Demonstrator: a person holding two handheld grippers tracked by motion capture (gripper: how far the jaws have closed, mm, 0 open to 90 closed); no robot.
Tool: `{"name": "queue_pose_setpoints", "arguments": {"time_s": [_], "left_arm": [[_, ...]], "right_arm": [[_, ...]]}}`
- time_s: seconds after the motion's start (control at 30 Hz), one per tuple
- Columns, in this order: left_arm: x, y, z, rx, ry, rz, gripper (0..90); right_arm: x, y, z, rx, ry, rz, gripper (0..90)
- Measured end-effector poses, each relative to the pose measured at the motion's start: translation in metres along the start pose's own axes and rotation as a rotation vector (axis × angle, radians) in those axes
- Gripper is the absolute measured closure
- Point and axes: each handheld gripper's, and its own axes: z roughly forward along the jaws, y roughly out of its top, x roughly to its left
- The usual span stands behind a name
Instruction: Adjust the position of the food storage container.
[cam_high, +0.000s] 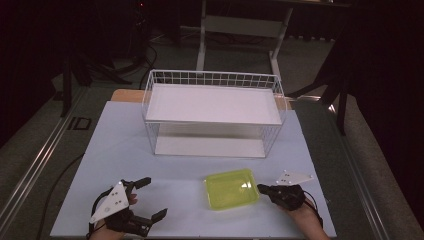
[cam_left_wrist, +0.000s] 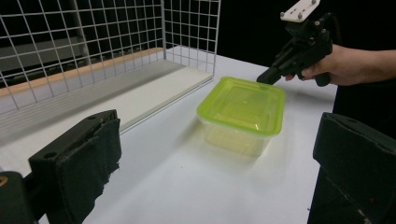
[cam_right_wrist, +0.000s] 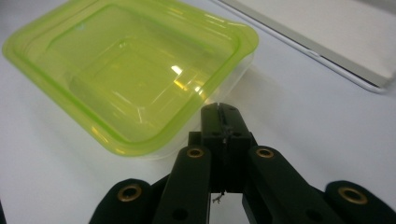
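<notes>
- No brand or label is made out on the container; only the marking "ID" (cam_high: 79, 123) is read on the floor at 9 o'clock of the table (cam_high: 120, 150).
- A lime-green lidded container (cam_high: 232, 189) is seen at 5 o'clock on the table, lid on; nothing is visible inside through the translucent plastic.
- A white wire basket (cam_high: 214, 112) is placed at 12 o'clock of the container, with white boards as shelf and floor, both bare.
- The right gripper (cam_high: 262, 188) is held at 3 o'clock of the container, its jaws pressed together on nothing, the tips just beside the lid's rim.
- The left gripper (cam_high: 150, 197) is kept at 9 o'clock, well apart, its jaws spread wide.
</notes>
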Motion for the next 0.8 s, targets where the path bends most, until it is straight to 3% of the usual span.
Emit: {"name": "queue_pose_setpoints", "arguments": {"time_s": [0.1,0.23,0.43,0.8], "left_arm": [[0.0,0.0,0.0,0.0,-0.001,-0.002,1.9],[0.0,0.0,0.0,0.0,-0.001,0.001,1.9],[0.0,0.0,0.0,-0.002,-0.002,-0.005,1.9],[0.0,-0.001,0.002,0.006,-0.004,-0.002,1.9]], "right_arm": [[0.003,0.002,0.003,0.002,0.007,-0.018,90.0],[-0.002,0.0,0.008,0.017,-0.003,0.001,90.0],[0.001,-0.007,0.019,0.057,0.031,0.008,90.0],[0.015,0.0,0.032,0.09,0.088,-0.042,90.0]]}}
